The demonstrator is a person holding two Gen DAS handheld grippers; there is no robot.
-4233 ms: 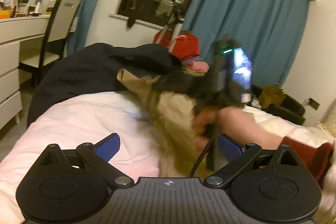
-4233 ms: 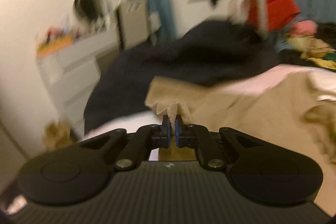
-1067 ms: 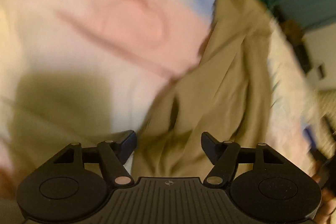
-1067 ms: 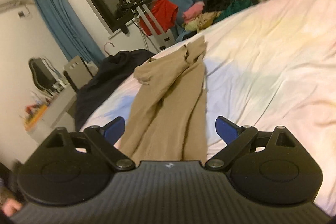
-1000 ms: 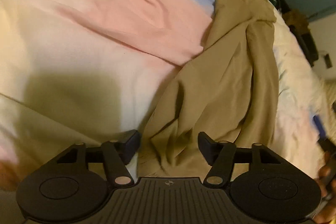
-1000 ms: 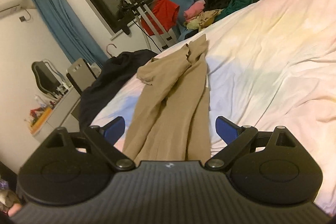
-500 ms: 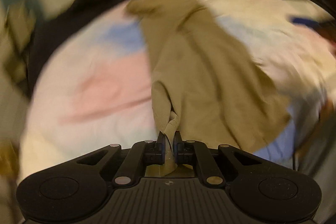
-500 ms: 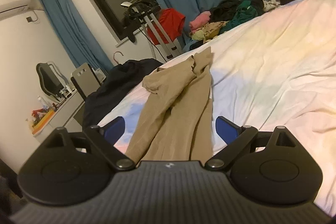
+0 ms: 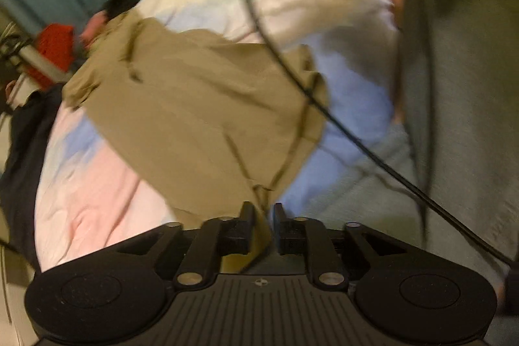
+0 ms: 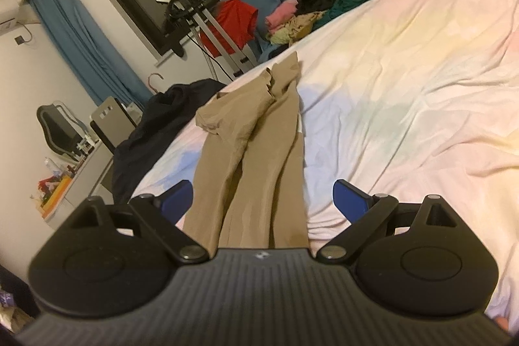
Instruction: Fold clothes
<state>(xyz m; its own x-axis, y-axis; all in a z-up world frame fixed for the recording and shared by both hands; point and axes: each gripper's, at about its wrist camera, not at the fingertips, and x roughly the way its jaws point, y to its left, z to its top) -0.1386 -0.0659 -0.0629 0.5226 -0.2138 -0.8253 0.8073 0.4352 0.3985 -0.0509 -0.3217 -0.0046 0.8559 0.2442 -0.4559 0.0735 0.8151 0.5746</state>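
Tan trousers (image 10: 256, 148) lie lengthwise on the pastel bed sheet (image 10: 405, 80), legs running away toward the far edge. My right gripper (image 10: 262, 196) hovers open over their near end, nothing between its blue fingers. In the blurred left wrist view the same tan trousers (image 9: 194, 106) spread across the sheet, and my left gripper (image 9: 261, 216) is shut on a pinch of their near edge. A black cable (image 9: 324, 109) crosses in front of the cloth.
A dark garment (image 10: 155, 132) hangs over the bed's left edge. A pile of clothes (image 10: 318, 8) and a red garment (image 10: 233, 21) on a stand sit by the blue curtains. A chair and dresser (image 10: 81, 158) stand at left. Grey clothing of the person (image 9: 460, 106) fills the left view's right side.
My left gripper closed on the trousers' near edge and has since swung, dragging the cloth sideways. The right gripper stays open, only drifting slightly over the trousers.
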